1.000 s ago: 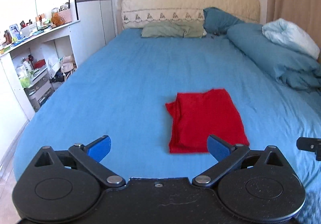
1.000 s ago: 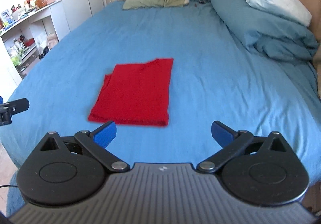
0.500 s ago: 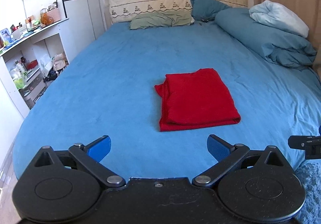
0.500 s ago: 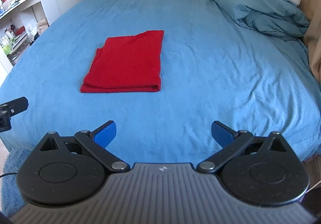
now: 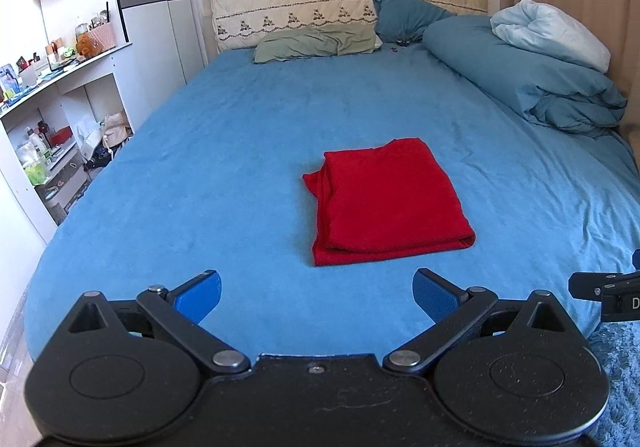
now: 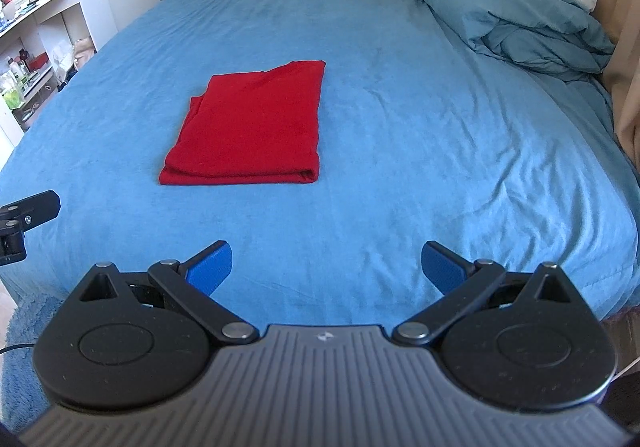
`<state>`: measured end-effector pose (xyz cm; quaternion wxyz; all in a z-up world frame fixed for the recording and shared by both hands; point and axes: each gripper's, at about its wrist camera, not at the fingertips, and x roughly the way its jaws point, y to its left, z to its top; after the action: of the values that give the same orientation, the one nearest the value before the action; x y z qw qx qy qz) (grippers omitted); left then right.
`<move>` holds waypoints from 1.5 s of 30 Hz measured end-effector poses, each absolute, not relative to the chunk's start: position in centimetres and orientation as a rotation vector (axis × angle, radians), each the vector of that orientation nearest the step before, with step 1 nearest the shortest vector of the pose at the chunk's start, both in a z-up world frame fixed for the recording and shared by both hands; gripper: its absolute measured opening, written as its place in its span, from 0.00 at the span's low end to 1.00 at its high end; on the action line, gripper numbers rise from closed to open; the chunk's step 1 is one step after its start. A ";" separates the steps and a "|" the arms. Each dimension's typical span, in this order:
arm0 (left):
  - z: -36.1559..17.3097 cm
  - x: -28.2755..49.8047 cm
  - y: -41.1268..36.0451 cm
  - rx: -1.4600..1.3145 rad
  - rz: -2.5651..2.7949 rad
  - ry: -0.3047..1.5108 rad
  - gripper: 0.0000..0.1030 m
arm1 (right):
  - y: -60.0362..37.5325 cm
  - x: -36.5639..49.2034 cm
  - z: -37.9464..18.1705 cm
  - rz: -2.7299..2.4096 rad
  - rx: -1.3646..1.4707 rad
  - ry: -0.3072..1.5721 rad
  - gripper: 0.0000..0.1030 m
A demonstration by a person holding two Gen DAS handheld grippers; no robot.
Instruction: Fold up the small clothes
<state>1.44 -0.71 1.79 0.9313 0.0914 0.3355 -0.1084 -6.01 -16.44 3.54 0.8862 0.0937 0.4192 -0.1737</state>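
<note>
A red garment [image 5: 386,203] lies folded into a flat rectangle in the middle of the blue bed [image 5: 224,167]; it also shows in the right wrist view [image 6: 252,131]. My left gripper [image 5: 316,299] is open and empty, held back over the bed's near edge, well short of the garment. My right gripper [image 6: 326,267] is open and empty, also back at the near edge, with the garment ahead and to its left. Each gripper's side shows at the edge of the other's view.
A rolled blue duvet [image 5: 532,79] with a pale pillow [image 5: 552,33] lies along the bed's right side. Green and blue pillows [image 5: 316,43] lie at the headboard. White shelves with clutter [image 5: 52,119] stand left. A blue rug [image 5: 616,375] lies below.
Both grippers have pulled back from the garment toward the foot of the bed; the garment looks farther away. It lies still and both jaws stay open.
</note>
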 end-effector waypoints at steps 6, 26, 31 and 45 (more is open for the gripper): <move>2.0 1.4 -0.6 0.185 -0.219 0.679 1.00 | -16.6 -6.1 3.4 -0.361 0.202 0.872 1.00; 2.1 1.2 -0.7 0.198 -0.210 0.665 1.00 | -16.9 -6.0 2.9 -0.358 0.206 0.881 1.00; 2.1 1.4 -0.5 0.197 -0.209 0.668 1.00 | -16.8 -6.0 2.7 -0.355 0.211 0.884 1.00; 1.9 1.6 -0.5 0.203 -0.211 0.678 1.00 | -16.7 -6.2 2.7 -0.369 0.200 0.881 1.00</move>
<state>1.55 -0.55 1.90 0.9326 0.0990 0.3314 -0.1030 -6.16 -16.69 2.70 0.8834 0.0959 0.4231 -0.1772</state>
